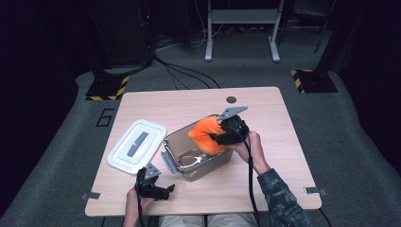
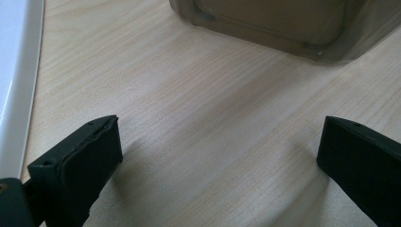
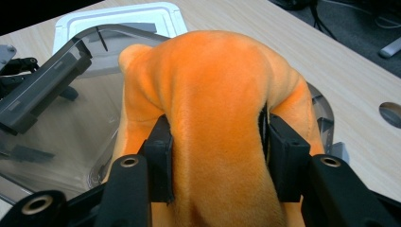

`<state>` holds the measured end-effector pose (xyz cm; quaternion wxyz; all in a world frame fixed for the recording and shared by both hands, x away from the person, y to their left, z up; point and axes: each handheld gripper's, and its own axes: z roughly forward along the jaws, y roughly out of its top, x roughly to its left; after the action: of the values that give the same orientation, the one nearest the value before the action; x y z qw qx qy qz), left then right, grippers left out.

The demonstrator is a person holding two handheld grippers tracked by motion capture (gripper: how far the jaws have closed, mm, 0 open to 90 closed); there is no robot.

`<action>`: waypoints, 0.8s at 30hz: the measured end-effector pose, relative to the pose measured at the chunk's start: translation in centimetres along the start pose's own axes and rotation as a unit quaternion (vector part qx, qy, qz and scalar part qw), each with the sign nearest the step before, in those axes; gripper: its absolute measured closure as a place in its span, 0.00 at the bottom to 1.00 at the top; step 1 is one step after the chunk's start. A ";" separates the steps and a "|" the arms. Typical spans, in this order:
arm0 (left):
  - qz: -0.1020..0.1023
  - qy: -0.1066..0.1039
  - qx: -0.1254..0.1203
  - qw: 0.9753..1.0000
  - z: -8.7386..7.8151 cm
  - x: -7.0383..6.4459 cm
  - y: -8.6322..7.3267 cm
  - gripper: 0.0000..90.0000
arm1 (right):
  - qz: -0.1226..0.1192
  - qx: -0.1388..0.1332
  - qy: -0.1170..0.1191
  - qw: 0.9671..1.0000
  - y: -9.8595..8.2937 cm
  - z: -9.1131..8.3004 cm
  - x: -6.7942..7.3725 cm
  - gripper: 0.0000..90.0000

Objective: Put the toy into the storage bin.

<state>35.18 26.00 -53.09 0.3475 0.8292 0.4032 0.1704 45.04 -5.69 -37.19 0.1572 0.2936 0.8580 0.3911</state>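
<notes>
An orange plush toy [image 1: 206,135] hangs over the right end of a clear plastic box [image 1: 208,165] in the middle of the table. My right gripper [image 1: 226,134] is shut on the toy [image 3: 215,118], its black jaws squeezing the plush from both sides just above the box's rim [image 3: 90,35]. My left gripper [image 1: 158,190] rests near the table's front edge, left of the box, open with bare wood between its fingers [image 2: 90,156]. The box's near corner [image 2: 283,28] shows ahead of it.
The box's white lid [image 1: 136,145] lies flat to the left of the box, its edge [image 2: 19,80] close beside my left gripper. A grey latch [image 1: 169,161] sticks out from the box's left end. A round hole [image 1: 231,100] sits near the table's far edge.
</notes>
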 end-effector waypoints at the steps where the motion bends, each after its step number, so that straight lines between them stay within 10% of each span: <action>1: 0.000 0.000 0.000 1.000 0.0 0.0 0.0 0.01 | 0.006 0.003 0.001 1.000 0.0 0.1 0.1 0.57; 24: 0.002 0.000 0.000 1.000 -0.1 0.0 0.0 0.01 | 0.037 0.082 0.023 0.996 -1.2 3.2 -1.0 0.33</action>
<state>35.14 26.08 -53.07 0.3473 0.8298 0.4019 0.1711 47.01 -5.11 -40.16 0.0989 0.3278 0.8790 0.3318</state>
